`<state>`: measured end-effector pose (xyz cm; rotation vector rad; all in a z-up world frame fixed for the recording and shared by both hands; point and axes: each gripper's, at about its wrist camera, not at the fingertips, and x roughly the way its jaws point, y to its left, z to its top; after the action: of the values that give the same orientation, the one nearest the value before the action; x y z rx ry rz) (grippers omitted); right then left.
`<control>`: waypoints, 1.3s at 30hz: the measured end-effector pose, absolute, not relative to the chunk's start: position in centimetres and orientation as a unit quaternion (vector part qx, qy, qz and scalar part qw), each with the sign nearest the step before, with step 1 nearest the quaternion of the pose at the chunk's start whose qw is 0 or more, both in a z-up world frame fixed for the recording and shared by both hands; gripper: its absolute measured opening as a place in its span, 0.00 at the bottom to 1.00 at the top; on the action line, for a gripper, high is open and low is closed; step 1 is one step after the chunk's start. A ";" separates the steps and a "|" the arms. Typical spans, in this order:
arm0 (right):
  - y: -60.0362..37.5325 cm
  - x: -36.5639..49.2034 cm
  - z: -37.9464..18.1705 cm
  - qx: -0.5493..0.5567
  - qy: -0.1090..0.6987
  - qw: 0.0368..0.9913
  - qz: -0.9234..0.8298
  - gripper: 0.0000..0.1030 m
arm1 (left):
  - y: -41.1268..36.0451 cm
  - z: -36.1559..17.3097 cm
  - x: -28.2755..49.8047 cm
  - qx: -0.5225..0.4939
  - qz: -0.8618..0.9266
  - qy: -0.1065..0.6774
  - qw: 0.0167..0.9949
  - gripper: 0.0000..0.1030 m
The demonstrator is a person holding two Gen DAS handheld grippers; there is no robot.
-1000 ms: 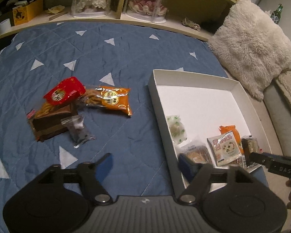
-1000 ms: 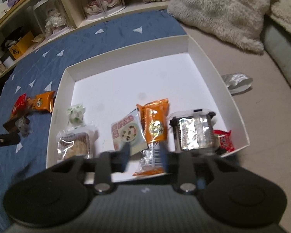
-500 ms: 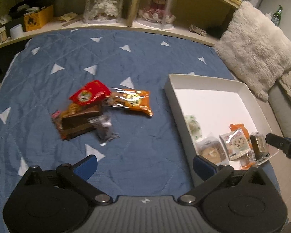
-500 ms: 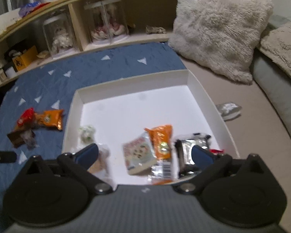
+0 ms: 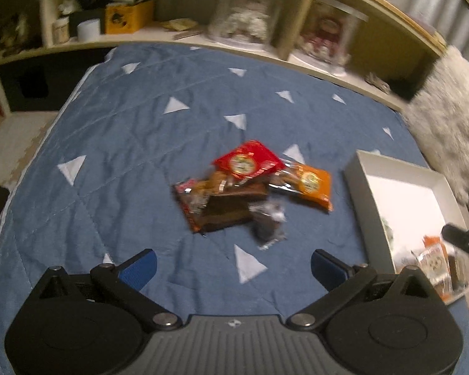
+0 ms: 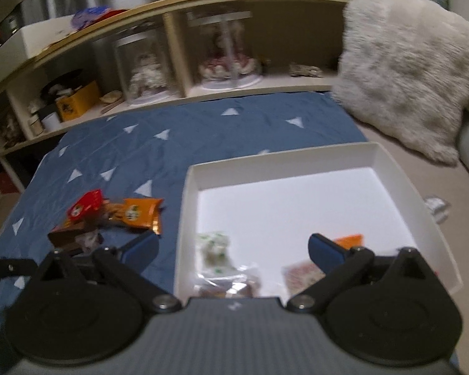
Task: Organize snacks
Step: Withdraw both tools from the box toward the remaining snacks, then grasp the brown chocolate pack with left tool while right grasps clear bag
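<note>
A pile of snacks lies on the blue quilt: a red packet (image 5: 247,162), an orange packet (image 5: 309,184), a brown packet (image 5: 228,209) and a small dark clear-wrapped one (image 5: 269,222). My left gripper (image 5: 233,265) hovers just short of the pile, open wide and empty. To the right sits the white box (image 6: 284,206) with several snacks at its near end, among them a green-white sweet (image 6: 214,247) and an orange packet (image 6: 348,240). Over that near end my right gripper (image 6: 233,247) is open, nothing between its fingers. The pile's red packet (image 6: 84,207) shows to the box's left.
A curved shelf (image 6: 178,9) with doll cases and a yellow box (image 5: 125,18) runs along the far side of the quilt. A fluffy pillow (image 6: 406,72) leans at the back right. A crumpled wrapper (image 6: 437,207) lies right of the box.
Both grippers have spread their jaws wide. The left view has swung left, so the pile is now centred. The right gripper has drawn back and up from the box's snacks.
</note>
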<state>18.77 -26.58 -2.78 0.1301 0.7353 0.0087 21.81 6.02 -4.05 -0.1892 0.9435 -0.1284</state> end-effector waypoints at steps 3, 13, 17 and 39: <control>-24.2 19.8 -3.2 0.037 0.355 0.934 0.032 1.00 | 7.2 -4.3 22.9 -0.119 -0.060 0.443 0.886 1.00; -15.4 23.0 -6.4 -0.023 0.349 0.927 0.135 0.99 | 9.1 -5.8 27.3 -0.246 -0.071 0.407 0.877 1.00; -12.6 24.2 -7.9 -0.034 0.353 0.918 0.178 0.94 | 9.1 -7.1 28.7 -0.265 -0.084 0.408 0.870 1.00; -12.3 25.5 -9.7 -0.007 0.421 0.879 0.226 0.33 | 5.4 -8.5 29.1 -0.311 -0.256 0.468 0.787 0.97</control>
<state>25.55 -12.25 -9.65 -0.0140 0.8768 0.4709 29.14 5.38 -8.47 -0.6696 1.0077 -0.5523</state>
